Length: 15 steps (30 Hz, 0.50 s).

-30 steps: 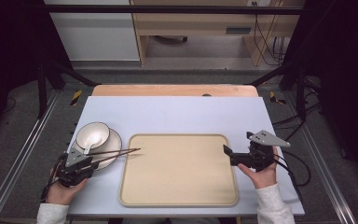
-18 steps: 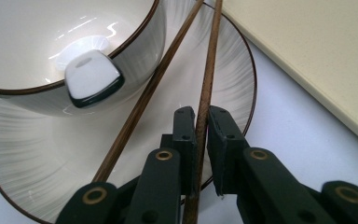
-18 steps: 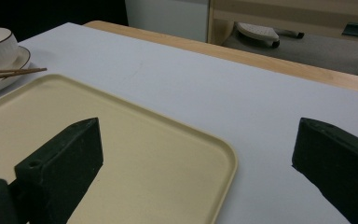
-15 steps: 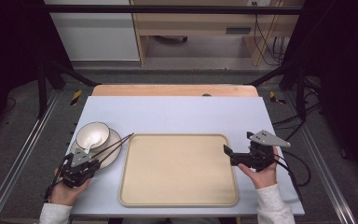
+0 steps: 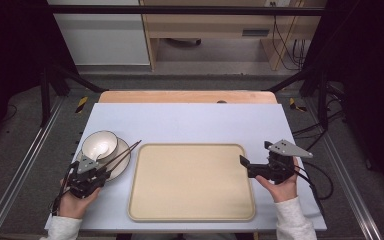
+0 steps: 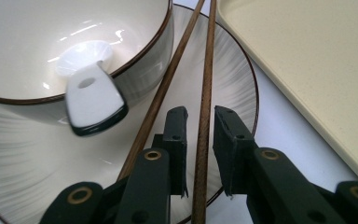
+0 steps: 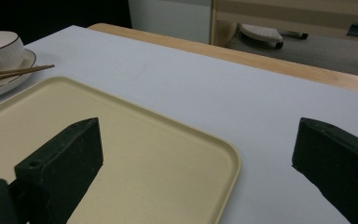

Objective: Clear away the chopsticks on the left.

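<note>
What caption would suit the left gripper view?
Left gripper straddles one of two chopsticks lying on a plate beside a bowl holding a spoon.

This looks like a lab recording station rather than a home. A white table stands inside a frame of black struts with metal rails along both sides, cables hang by bare wooden furniture beyond, and yellow-black tape marks dot the grey floor.

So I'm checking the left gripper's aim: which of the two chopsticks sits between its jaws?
The right-hand chopstick in the left gripper view runs between the left gripper jaws; the other chopstick passes outside them, nearer the bowl.
</note>
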{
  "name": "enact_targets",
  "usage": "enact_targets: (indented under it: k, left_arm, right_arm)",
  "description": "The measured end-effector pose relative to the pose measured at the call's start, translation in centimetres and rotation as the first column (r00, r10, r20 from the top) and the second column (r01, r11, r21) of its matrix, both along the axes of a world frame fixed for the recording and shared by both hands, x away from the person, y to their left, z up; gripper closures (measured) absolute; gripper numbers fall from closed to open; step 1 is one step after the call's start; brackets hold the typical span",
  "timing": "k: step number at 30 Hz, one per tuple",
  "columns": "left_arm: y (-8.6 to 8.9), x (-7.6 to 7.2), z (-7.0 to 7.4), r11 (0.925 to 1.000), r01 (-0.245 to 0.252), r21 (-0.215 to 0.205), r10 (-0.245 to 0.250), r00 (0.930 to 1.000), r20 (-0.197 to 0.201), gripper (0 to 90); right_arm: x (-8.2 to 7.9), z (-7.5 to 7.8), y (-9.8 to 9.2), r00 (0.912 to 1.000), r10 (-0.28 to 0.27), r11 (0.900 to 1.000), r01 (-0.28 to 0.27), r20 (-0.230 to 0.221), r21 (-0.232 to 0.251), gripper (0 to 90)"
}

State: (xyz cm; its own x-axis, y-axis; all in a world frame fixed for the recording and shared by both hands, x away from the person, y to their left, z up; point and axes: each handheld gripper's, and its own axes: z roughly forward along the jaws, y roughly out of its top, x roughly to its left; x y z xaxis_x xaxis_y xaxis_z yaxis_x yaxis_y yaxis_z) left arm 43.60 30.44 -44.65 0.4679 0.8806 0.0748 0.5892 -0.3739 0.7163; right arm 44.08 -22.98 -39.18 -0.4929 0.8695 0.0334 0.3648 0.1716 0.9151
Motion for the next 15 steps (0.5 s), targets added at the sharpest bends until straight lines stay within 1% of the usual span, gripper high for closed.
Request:
enact_targets:
  k: [1, 2, 4, 5, 7, 15]
  left_arm:
    - [-0.10, 0.33, -0.25, 1.0000, 0.001, -0.002, -0.001, 0.9998, -0.019, 75.1]
    - [-0.10, 0.33, -0.25, 1.0000, 0.001, -0.002, -0.001, 0.9998, -0.019, 75.5]
    - [-0.13, 0.55, -0.45, 1.0000, 0.000, 0.005, 0.000, 0.9994, -0.033, 76.0]
    - [-0.13, 0.59, -0.55, 1.0000, 0.000, -0.005, 0.000, 0.9992, -0.041, 78.6]
    - [-0.13, 0.56, -0.45, 1.0000, 0.000, -0.006, 0.000, 0.9993, -0.037, 80.9]
    - [-0.41, 0.40, -0.34, 1.0000, 0.004, -0.005, -0.004, 0.9991, -0.042, 84.1]
  right_arm:
    - [0.00, -0.02, 0.03, 1.0000, 0.001, 1.000, -0.001, -0.002, -0.001, 2.1]
    - [0.03, -0.04, 0.04, 1.0000, 0.002, 1.000, -0.002, -0.002, -0.003, 2.1]
    - [0.05, -0.05, 0.09, 1.0000, 0.000, 1.000, 0.000, -0.003, 0.000, 2.1]
    - [0.06, -0.07, 0.10, 1.0000, 0.001, 1.000, -0.001, -0.003, -0.004, 2.1]
    - [0.06, -0.07, 0.10, 1.0000, 0.002, 1.000, -0.002, -0.003, -0.002, 2.1]
    - [0.03, -0.06, 0.09, 1.0000, 0.002, 1.000, -0.002, -0.004, -0.004, 2.1]
